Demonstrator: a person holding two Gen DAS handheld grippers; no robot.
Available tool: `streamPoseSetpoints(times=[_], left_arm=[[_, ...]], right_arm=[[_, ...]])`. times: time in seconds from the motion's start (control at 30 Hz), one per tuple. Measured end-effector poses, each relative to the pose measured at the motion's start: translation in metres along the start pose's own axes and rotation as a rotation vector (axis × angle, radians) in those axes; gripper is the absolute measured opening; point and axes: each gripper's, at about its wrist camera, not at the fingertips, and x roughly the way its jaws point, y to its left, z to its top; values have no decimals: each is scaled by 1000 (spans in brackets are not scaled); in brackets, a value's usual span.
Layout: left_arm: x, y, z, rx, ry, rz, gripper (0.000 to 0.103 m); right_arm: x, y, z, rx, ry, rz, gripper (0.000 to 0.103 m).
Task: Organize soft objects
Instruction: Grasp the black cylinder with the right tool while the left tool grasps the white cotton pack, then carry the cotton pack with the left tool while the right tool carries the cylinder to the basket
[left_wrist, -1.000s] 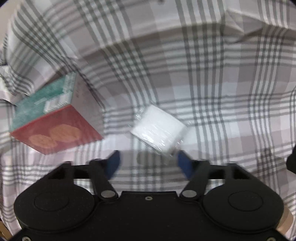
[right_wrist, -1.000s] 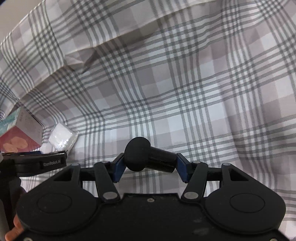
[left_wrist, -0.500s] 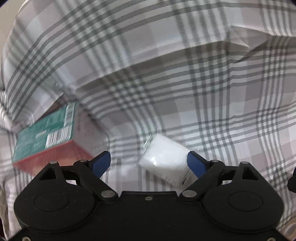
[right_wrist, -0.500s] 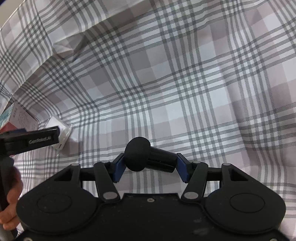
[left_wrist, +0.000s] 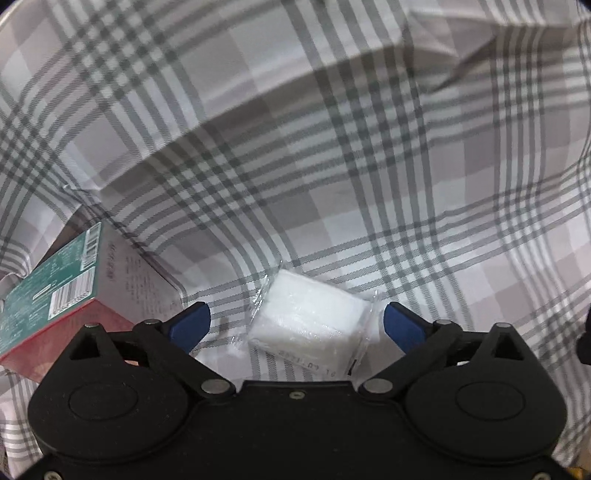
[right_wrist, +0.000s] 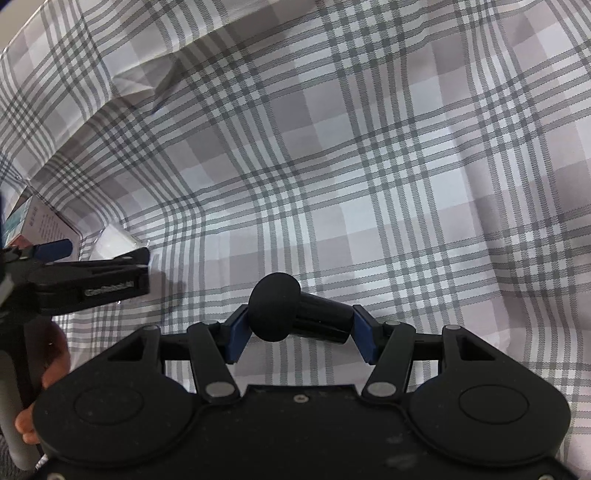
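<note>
A white soft pack in clear wrap (left_wrist: 310, 319) lies on the plaid cloth (left_wrist: 332, 166). My left gripper (left_wrist: 297, 323) straddles it, its jaws opening wide, and the blue pads (left_wrist: 190, 321) stand clear of the wrap on both sides. In the right wrist view the same pack (right_wrist: 112, 245) peeks out behind the left gripper (right_wrist: 88, 273) at the far left. My right gripper (right_wrist: 299, 325) is shut on a black cylinder with a rounded knob end (right_wrist: 291, 314), held crosswise above the cloth.
A red and green carton (left_wrist: 70, 295) lies just left of the white pack, also seen as a carton (right_wrist: 37, 221) at the left edge. A raised fold of cloth (right_wrist: 144, 79) sits far back. A hand (right_wrist: 40, 373) grips the left handle.
The left gripper has opened wide and come down over the white pack, which now lies between its pads. The right gripper has stayed still with the black cylinder.
</note>
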Motion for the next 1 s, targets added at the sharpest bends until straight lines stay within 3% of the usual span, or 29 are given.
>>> streamPoseSetpoints(times=[0.07, 0.13, 0.2, 0.4, 0.5, 0.6, 0.8, 1.0], left_arm=[[8, -2, 2, -12, 25, -16, 96], [20, 1, 7, -35, 65, -45, 79], [25, 9, 11, -91, 81, -73, 71], [7, 35, 14, -273, 141, -62, 68], [-24, 43, 9, -322, 140, -82, 68], [-67, 44, 0, -295, 111, -69, 68], [-157, 49, -44, -257, 68, -87, 69], [-218, 36, -93, -206, 33, -96, 69]], right_arm=[[0, 2, 0, -4, 2, 0, 57], [0, 4, 1, -9, 3, 2, 57], [-3, 5, 1, -13, 0, 3, 57], [-26, 3, 1, -15, -38, 8, 57], [-47, 3, -3, -15, -74, 25, 57], [-72, 6, -12, -28, -113, 43, 57], [-124, 15, -49, -68, -167, 89, 57], [-171, 27, -102, -146, -203, 142, 57]])
